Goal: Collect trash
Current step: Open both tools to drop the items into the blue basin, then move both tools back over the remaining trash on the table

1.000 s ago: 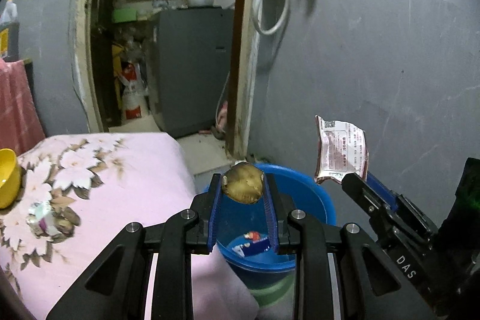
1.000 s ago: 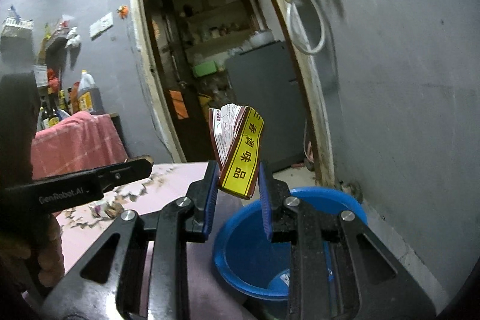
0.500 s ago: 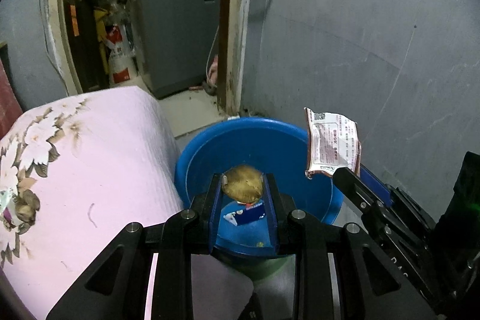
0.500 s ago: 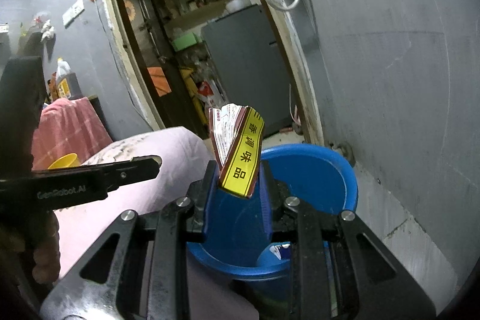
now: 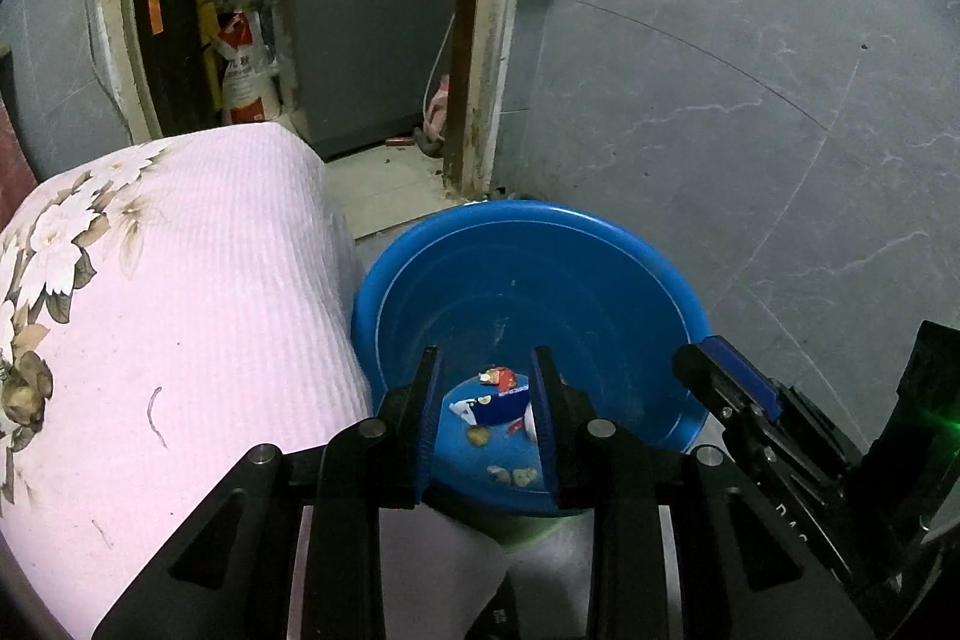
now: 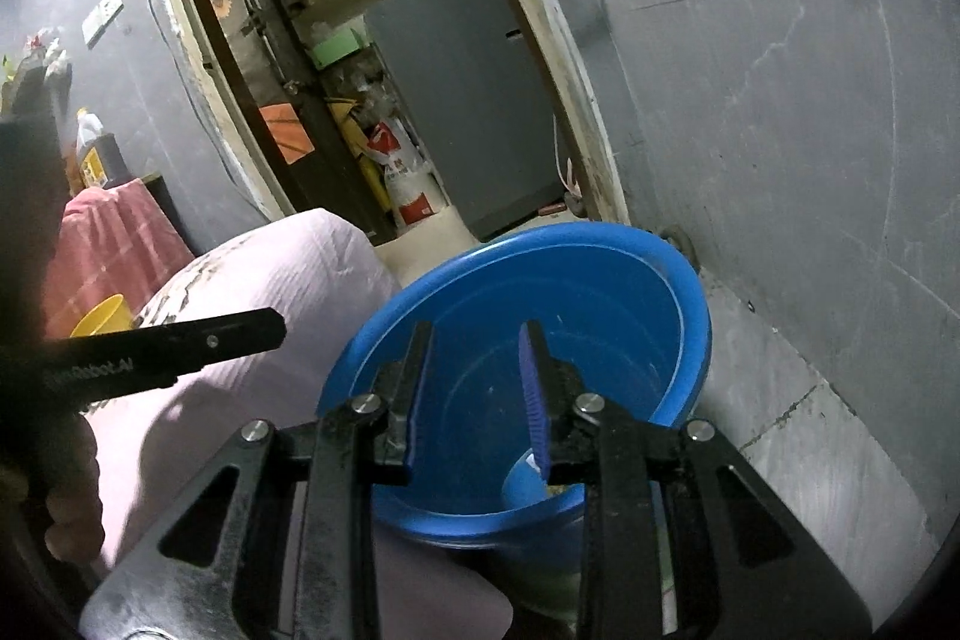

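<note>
Looking down both cameras, I see the grey wall [image 5: 720, 100] filling the right side and the open doorway [image 6: 372, 58] with its grey cabinet [image 5: 372, 22] at the back, while the pink flowered quilt [image 5: 180, 310] takes up the left and ends in a rounded edge just beside the blue basin [image 5: 600, 250] on the floor. I have both tools over that basin now, lower and tipped further down than a second ago. A moment back my left gripper [image 5: 486, 418] pinched a brownish scrap and my right gripper [image 6: 474, 400] clamped a red and yellow packet; now neither piece sits between the jaws. The right jaws have just been opening, and I see only the blue inside of the basin through the narrow gap between them; the left pair also stands a little apart and bare. In the left view the right tool juts in over the basin's right rim, with no packet on it. At the bottom of the basin lie a blue and white wrapper [image 5: 495, 406], a small red wrapper [image 5: 498, 376] and some yellowish bits [image 5: 477, 436], one of which may be the scrap I dropped; the packet itself I cannot pick out, so I judge it fell in where the fingers hide it. I take it this load is delivered, and I can go back to the quilt for more.
</note>
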A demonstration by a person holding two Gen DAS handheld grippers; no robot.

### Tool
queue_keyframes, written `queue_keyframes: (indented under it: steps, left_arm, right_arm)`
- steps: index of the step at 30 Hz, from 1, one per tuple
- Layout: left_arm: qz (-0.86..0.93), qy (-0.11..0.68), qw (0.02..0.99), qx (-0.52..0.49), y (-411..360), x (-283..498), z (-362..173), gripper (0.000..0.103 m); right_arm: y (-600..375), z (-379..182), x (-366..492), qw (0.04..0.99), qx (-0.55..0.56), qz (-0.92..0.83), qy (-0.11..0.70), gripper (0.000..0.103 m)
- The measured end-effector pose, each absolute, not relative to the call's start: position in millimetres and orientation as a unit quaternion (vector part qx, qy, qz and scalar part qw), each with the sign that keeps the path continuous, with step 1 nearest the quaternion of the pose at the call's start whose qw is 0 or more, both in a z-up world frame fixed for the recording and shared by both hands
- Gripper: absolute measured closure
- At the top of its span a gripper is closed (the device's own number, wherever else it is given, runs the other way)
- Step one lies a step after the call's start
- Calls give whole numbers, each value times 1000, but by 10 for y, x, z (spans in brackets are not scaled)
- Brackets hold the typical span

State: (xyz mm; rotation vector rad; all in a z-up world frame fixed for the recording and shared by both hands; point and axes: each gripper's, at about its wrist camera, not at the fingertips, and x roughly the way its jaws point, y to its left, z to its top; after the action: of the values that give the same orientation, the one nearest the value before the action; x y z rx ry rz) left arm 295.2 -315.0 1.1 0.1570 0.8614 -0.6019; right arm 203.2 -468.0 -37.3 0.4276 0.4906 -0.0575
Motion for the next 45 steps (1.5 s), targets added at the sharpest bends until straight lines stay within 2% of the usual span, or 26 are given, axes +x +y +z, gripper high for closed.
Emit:
queue_keyframes:
  steps: [13, 24, 26, 28, 32, 38, 41, 43, 45]
  left_arm:
    - [-284, 393, 872, 67, -3028, 2818, 213, 78]
    - [-271, 344, 898, 45, -2557, 2627, 638, 78]
    - [-266, 332, 904, 41, -2433, 2580, 723, 75]
    - [-257, 316, 913, 33, -2285, 2521, 817, 67]
    - [-242, 292, 925, 21, -2022, 2415, 973, 66]
    - [-209, 261, 942, -13, -1539, 2318, 1187, 51]
    - [-189, 247, 950, -30, -1285, 2255, 1253, 41]
    - [-171, 234, 956, -41, -1101, 2200, 1289, 28]
    - [-154, 221, 962, -50, -938, 2146, 1314, 19]
  right_arm:
    - [-4583, -238, 2010, 952, 199, -26, 232, 47]
    - [-4273, 192, 1954, 964, 172, -16, 203, 46]
    - [-4193, 280, 1940, 966, 166, -11, 196, 46]
    - [-4083, 388, 1924, 970, 159, -5, 186, 44]
    - [-3868, 574, 1905, 975, 147, 9, 168, 37]
    - [-3510, 823, 1885, 981, 126, 31, 144, 23]
    - [-3332, 923, 1869, 984, 113, 42, 134, 14]
    - [-3206, 983, 1867, 985, 104, 49, 128, 7]
    - [-3071, 1039, 1872, 987, 96, 55, 120, 0]
